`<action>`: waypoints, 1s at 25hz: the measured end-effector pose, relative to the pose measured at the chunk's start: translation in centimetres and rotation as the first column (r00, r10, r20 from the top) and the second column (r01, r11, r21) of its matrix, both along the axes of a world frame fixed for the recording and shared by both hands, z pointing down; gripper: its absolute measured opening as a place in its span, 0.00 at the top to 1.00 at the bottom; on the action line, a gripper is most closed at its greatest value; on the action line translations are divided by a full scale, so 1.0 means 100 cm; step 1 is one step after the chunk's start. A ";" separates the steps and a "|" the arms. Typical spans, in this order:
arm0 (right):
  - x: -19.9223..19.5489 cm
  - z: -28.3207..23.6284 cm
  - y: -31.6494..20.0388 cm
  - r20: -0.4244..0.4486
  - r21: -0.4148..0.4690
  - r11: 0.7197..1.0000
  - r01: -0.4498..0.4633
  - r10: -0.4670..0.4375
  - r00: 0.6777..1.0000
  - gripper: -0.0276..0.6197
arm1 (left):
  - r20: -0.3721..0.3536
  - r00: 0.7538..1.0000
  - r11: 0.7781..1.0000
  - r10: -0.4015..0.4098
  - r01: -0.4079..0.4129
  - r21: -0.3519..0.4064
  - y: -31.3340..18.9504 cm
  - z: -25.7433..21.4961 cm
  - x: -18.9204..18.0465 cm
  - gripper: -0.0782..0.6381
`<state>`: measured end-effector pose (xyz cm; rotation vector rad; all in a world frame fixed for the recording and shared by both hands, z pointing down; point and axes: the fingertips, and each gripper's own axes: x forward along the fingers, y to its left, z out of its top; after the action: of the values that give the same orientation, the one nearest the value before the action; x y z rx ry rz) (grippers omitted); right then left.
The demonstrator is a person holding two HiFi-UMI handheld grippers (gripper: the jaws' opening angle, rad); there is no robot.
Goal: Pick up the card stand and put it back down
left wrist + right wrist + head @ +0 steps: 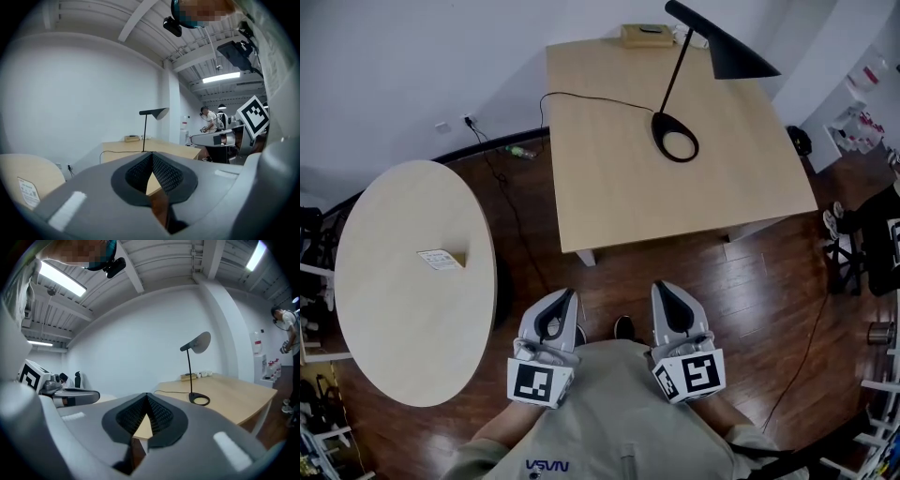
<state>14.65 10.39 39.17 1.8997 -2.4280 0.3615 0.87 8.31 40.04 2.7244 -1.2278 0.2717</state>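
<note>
While the card stand [442,259] is sitting on the round table [394,337], you are holding the left gripper [563,300] and right gripper [665,292] beside that table, jaws closed together on nothing.

It looks like an office or lab workroom. It has plain white walls, a dark wood-plank floor [675,267] and a bare beamed ceiling with a strip light [221,77]. A square pale wooden table [609,187] carries a black cone-shaded desk lamp [727,49], and beside it stands a round pale wooden table [403,319].
</note>
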 end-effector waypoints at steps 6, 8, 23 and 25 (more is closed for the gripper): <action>-0.006 0.000 0.012 -0.006 -0.003 0.999 -0.033 0.033 0.999 0.96 | -0.018 1.000 1.000 0.025 -0.025 0.007 0.005 -0.001 -0.006 0.89; -0.009 0.001 0.014 -0.007 -0.005 0.999 -0.033 0.033 0.999 0.96 | -0.019 0.999 0.999 0.035 -0.034 0.010 0.007 -0.002 -0.007 0.89; -0.019 0.007 0.022 -0.013 -0.012 1.000 -0.014 0.014 1.000 0.96 | -0.020 0.999 0.999 0.031 -0.030 0.015 0.015 0.001 -0.014 0.89; -0.019 0.007 0.022 -0.012 -0.013 1.000 -0.015 0.015 1.000 0.96 | -0.020 0.999 0.999 0.031 -0.030 0.014 0.015 0.000 -0.014 0.89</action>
<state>12.71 12.56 39.88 1.9107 -2.3989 0.3647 -0.54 9.80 40.09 2.7529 -1.1881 0.2386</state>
